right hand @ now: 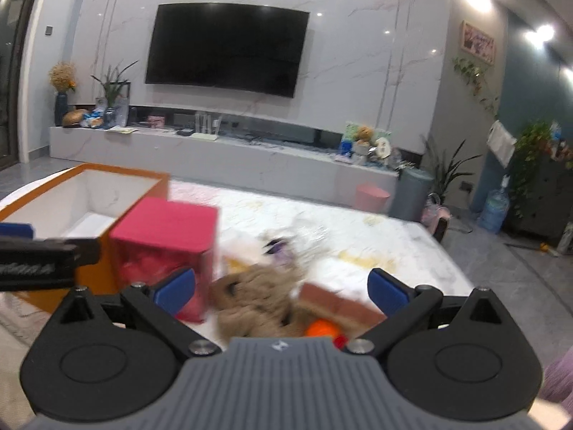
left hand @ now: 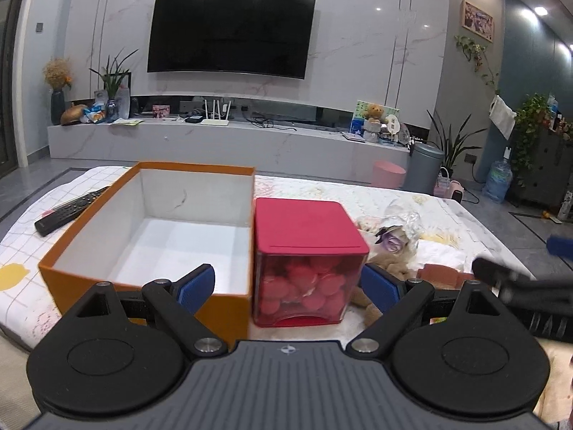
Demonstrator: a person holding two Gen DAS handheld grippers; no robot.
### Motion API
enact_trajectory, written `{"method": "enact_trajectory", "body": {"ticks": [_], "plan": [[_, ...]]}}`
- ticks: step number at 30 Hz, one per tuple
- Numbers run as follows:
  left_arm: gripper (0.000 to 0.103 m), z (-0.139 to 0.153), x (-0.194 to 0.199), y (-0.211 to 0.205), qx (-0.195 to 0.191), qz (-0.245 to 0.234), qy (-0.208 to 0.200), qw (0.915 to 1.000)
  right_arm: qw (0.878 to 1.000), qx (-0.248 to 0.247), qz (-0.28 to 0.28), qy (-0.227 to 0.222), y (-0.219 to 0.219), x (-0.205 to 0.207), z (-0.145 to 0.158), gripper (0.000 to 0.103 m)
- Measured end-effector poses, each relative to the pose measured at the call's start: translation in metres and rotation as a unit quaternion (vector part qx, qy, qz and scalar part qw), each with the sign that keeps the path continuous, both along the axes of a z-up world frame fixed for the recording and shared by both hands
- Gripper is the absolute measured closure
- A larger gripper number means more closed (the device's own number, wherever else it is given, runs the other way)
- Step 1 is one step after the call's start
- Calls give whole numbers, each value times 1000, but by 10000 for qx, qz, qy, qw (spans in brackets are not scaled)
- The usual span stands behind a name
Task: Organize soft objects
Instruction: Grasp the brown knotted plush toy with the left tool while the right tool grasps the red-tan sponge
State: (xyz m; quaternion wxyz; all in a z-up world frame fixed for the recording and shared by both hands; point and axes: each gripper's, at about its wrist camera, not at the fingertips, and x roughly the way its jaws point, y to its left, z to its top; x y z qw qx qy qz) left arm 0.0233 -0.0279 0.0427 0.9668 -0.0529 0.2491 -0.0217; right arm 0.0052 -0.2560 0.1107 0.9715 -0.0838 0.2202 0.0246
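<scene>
Though blurred, plush toy [right hand: 250, 301] seemingly sideways.

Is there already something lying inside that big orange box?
No, the left wrist view shows the orange box open, with only its bare white floor and walls visible inside.

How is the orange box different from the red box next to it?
The orange box is open on top and looks empty; the red box has a lid and holds round pink things. The orange box is wider and has solid walls; the red box has see-through sides. Both sit on the table, side by side.
</scene>
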Motion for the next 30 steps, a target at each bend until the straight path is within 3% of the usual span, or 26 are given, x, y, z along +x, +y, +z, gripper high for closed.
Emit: {"method": "enact_trajectory", "body": {"ticks": [9,13,16,23,28,30], "plan": [[0,-17,27,-50,57,-274,89,9996,9996,214,-53,148,-47,69,21,3],[0,-36,34,-71,339,-431,40,9985,9995,245,-104,173,-60,96,13,3],[0,-52,38,-81,535,-500,111,9973,9992,280,-295,-6,-71,96,-4,3],[0,-91,52,-99,667,-714,294,9948,9986,135,-359,373,-95,94,-41,3],[0,-105,56,-115,610,-816,190,9946,9974,155,-459,539,-104,103,-47,3],[0,-107,55,-118,369,-652,31,9972,9973,149,-447,572,-104,103,-48,3]]}}
